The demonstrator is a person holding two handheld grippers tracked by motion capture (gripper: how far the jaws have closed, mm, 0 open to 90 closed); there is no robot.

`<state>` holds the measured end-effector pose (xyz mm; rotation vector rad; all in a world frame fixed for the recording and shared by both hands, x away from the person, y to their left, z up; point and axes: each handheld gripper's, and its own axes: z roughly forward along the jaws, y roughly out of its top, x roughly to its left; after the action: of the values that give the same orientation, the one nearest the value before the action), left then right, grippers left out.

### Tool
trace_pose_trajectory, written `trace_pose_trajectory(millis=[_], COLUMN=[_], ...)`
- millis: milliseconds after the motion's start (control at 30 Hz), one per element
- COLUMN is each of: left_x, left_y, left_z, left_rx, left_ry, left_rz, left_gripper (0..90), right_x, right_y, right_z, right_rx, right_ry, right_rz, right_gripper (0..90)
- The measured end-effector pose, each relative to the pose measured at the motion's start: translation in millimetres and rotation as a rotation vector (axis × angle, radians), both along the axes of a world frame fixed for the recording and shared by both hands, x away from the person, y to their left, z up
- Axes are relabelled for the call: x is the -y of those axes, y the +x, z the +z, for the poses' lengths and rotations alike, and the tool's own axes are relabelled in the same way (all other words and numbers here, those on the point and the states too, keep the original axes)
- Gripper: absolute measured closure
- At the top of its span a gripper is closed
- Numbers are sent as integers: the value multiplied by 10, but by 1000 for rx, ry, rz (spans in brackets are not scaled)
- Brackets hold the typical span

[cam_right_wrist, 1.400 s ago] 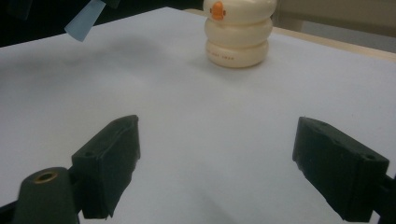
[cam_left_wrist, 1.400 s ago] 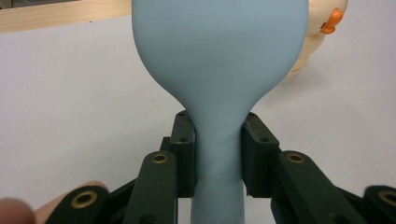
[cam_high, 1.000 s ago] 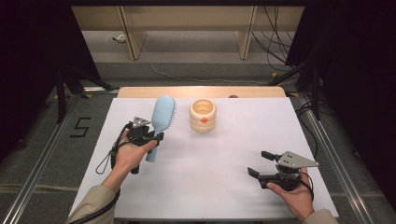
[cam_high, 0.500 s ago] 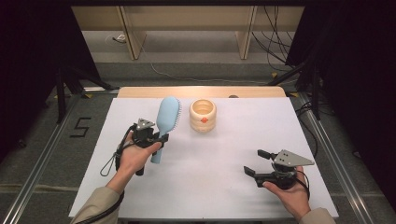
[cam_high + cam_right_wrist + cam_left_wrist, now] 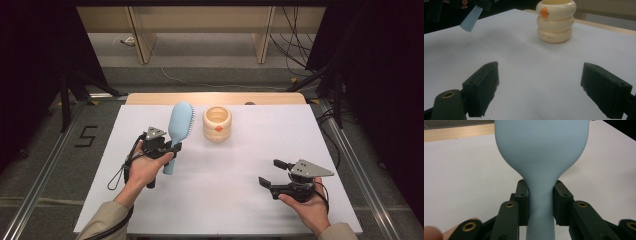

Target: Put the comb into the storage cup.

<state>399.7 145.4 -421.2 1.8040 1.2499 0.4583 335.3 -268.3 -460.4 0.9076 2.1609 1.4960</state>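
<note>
White sheeting covers the desk, with a strip of bare wood along its far edge and dark floor, cables and frame legs beyond.

On the left side, the left claw pinches the narrow neck of a pale blue hairbrush. In the left gripper view its two black pads press against either side of the handle just below the point where it widens into the head, and the smooth back of the brush faces that camera. From the high view the brush stands up out of the claw and leans away from the person, head towards the far edge, bristles turned to the right, while the end of the handle sticks out below the hand. The right gripper view catches that handle end hanging clear above the sheet (its shadow lies faint beneath it).

Just to the right of the brush head, near the far edge, sits a cream ringed cup with a small orange mark on its side; brush and cup are close but apart.

Well away, at the near right, the right claw rests low over the sheet with its jaws spread wide and nothing between them, pointing left across the desk.
</note>
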Motion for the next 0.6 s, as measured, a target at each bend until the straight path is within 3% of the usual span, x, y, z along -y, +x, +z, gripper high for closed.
trace_pose_trajectory(millis=[600], left_x=[119], left_y=[-29], left_z=[-12], left_rx=[8], left_ry=[-14], left_rz=[-17], left_gripper=[695], right_x=[-108], right_y=[35], right_z=[6], right_rx=[-2], right_ry=[-1], right_rz=[9], right_gripper=[160])
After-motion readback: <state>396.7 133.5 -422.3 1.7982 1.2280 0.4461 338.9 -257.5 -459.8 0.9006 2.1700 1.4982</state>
